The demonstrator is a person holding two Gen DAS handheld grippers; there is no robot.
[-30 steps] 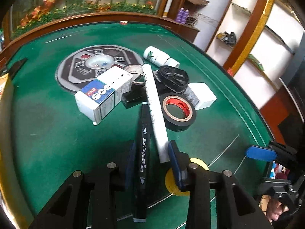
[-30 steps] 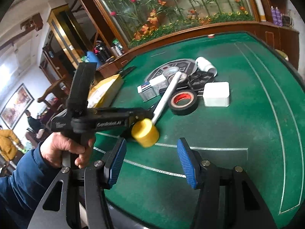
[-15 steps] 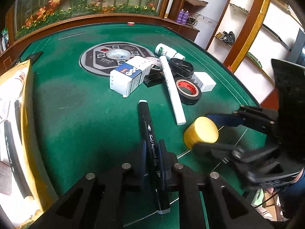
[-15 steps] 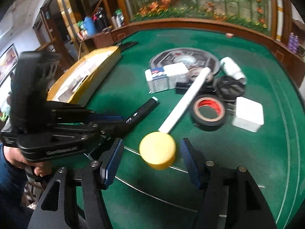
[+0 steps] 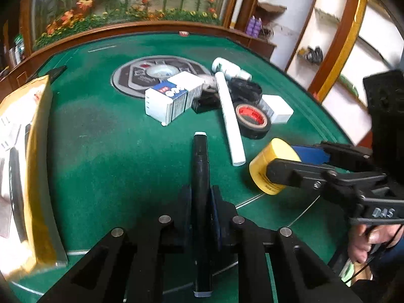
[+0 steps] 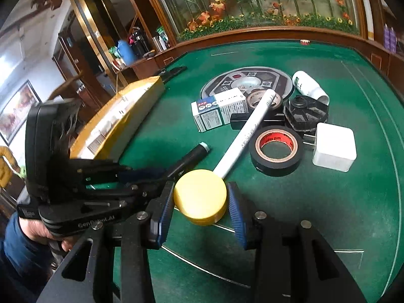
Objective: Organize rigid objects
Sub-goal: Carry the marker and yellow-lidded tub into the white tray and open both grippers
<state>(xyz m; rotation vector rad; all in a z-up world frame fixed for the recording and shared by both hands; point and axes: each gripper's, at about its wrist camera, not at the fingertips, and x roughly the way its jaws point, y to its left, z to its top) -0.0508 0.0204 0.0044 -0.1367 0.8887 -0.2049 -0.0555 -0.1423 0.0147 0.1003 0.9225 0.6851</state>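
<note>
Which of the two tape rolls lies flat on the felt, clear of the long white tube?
The clear tape roll is under the long white tube. The black tape roll, red inside its core, lies flat on the felt beside the tube.

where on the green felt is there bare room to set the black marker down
Bare felt lies between the yellow-brown package and the blue-and-white box, ahead of the marker. More lies right of the white adapter. It is crowded around the black tape roll and white tube.

Open felt [image 6: 341,214] ahead-right of right gripper [image 6: 200,203], clutter pile w/ black tape roll [image 6: 276,149] blocking straight ahead, yellow package [image 6: 121,118] walling left.
</note>
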